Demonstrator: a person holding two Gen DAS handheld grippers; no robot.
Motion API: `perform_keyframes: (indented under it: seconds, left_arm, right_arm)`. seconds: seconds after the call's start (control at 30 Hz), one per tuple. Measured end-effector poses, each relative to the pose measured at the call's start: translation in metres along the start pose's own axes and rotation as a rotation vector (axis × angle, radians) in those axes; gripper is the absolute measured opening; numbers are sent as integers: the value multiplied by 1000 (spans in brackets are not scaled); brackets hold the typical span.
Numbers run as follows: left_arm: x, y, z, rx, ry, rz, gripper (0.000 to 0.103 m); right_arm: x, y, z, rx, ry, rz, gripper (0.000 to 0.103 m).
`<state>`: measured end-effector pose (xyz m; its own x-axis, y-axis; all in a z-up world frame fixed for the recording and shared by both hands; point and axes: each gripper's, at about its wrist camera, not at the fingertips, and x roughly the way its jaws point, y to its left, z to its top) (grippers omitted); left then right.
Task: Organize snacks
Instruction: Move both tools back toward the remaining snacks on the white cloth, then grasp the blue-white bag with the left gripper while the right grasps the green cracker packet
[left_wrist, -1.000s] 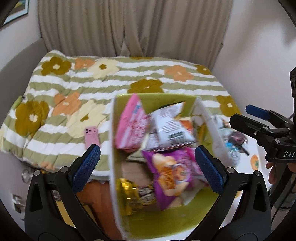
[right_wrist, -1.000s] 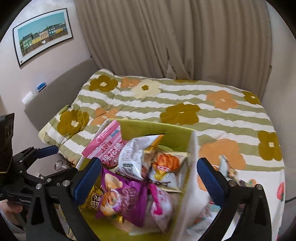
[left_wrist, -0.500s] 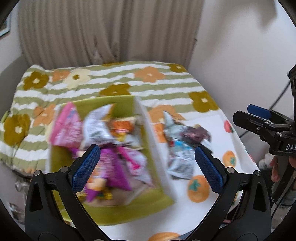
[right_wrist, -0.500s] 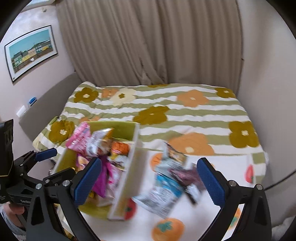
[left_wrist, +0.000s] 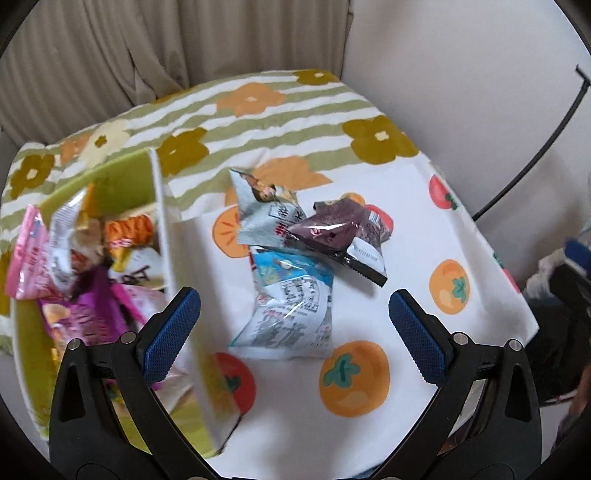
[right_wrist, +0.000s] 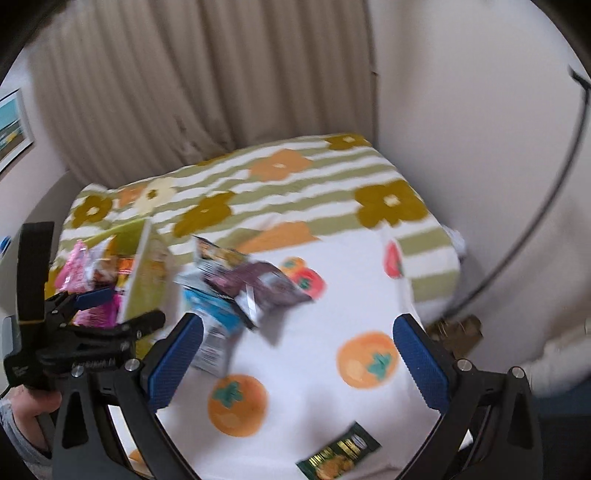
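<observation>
A green-lined box (left_wrist: 27, 354) full of snack packets stands at the left; it also shows in the right wrist view (right_wrist: 142, 273). Three loose packets lie on the white fruit-print cloth (left_wrist: 424, 229): a blue-and-white one (left_wrist: 291, 306), a dark purple one (left_wrist: 340, 236) and a grey one (left_wrist: 262, 210). The purple packet (right_wrist: 258, 288) and the blue one (right_wrist: 214, 325) show blurred in the right wrist view. A small green-and-gold packet (right_wrist: 338, 456) lies near the front edge. My left gripper (left_wrist: 295, 334) is open just in front of the blue packet. My right gripper (right_wrist: 297, 360) is open over the cloth.
A bed with a green-striped flower cover (left_wrist: 258, 110) lies behind the cloth. Beige curtains (right_wrist: 207, 85) hang at the back and a wall (left_wrist: 461, 74) is at the right. A dark cable (left_wrist: 535, 155) runs down the wall. The left gripper (right_wrist: 88, 325) shows at the left of the right wrist view.
Both grippers have swung to the right, away from the box and over the loose packets on the cloth. Both stay open and empty.
</observation>
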<state>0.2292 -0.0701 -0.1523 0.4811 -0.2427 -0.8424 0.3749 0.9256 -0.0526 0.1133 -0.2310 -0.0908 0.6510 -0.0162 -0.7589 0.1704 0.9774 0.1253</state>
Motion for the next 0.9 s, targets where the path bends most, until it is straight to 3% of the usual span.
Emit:
perform_keyframes:
  seconds: [0.37, 0.53, 0.9]
  left_arm:
    - [74, -29, -10, 103, 81, 138, 102]
    - [93, -27, -7, 104, 90, 173, 101]
    - [122, -24, -4, 123, 139, 199, 101]
  right_arm:
    - [29, -48, -71, 177, 116, -96, 102]
    - [41, -48, -101, 168, 168, -145, 102]
    - [89, -39, -128, 110, 412, -178, 101]
